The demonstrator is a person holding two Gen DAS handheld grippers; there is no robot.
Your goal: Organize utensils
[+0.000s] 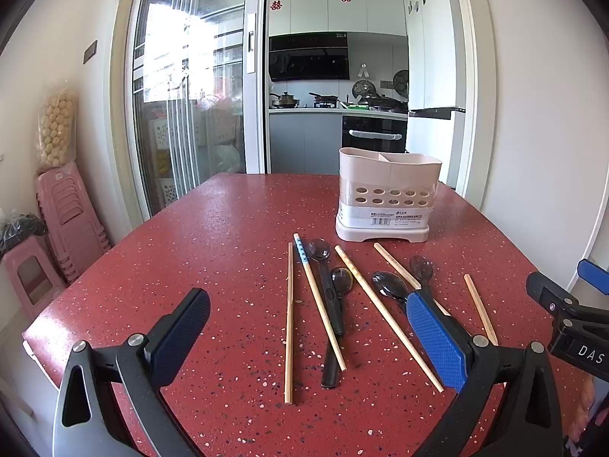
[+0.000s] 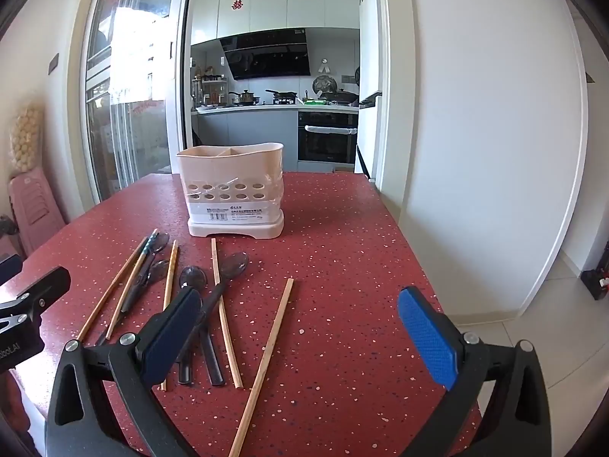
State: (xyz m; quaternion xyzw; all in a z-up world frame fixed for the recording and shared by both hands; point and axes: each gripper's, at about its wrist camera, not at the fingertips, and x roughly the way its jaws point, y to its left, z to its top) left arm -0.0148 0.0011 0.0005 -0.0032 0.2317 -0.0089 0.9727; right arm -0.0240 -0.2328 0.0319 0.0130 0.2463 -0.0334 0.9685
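Both tools, left (image 1: 308, 337) and right (image 2: 300, 333), hover wide open and empty above the red desk (image 2: 342, 266). Crossed chopsticks (image 1: 388, 318) and spoons (image 1: 331, 285) could scatter if one is snagged.

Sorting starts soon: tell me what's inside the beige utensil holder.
The utensil holder shows a divider and nothing above its rim. Its walls hide the compartment bottoms.

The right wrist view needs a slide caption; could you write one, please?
Open right claw above chopsticks and spoons before the utensil holder.
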